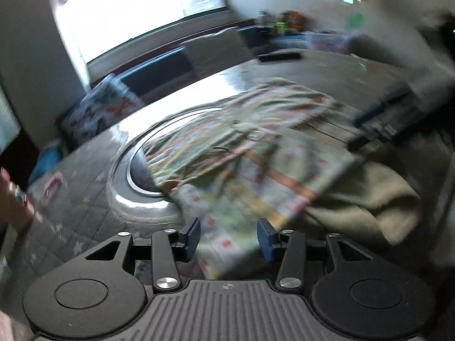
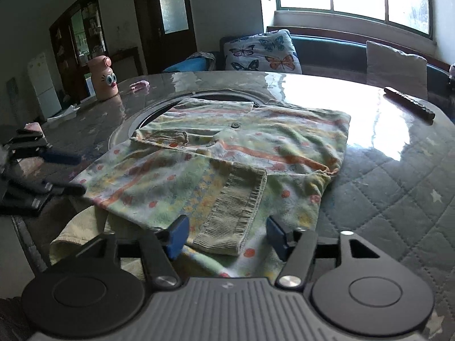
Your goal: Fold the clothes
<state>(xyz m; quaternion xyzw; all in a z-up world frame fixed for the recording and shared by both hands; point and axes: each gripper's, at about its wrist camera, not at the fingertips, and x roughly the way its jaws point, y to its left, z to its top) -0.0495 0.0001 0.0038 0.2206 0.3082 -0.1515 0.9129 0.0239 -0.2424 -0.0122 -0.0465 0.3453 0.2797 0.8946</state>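
Floral garment (image 2: 227, 153) folded on table (image 2: 398, 170) | both fingers apart — no writing legible

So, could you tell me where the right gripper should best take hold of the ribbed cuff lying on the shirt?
Probably the cuff's near open end, coming from the table's near edge. The cuff lies flat on the shirt, running away from the right gripper, whose open jaws already straddle that end. Pinching the end's edge would help lift the cuff alone, not the layer beneath.
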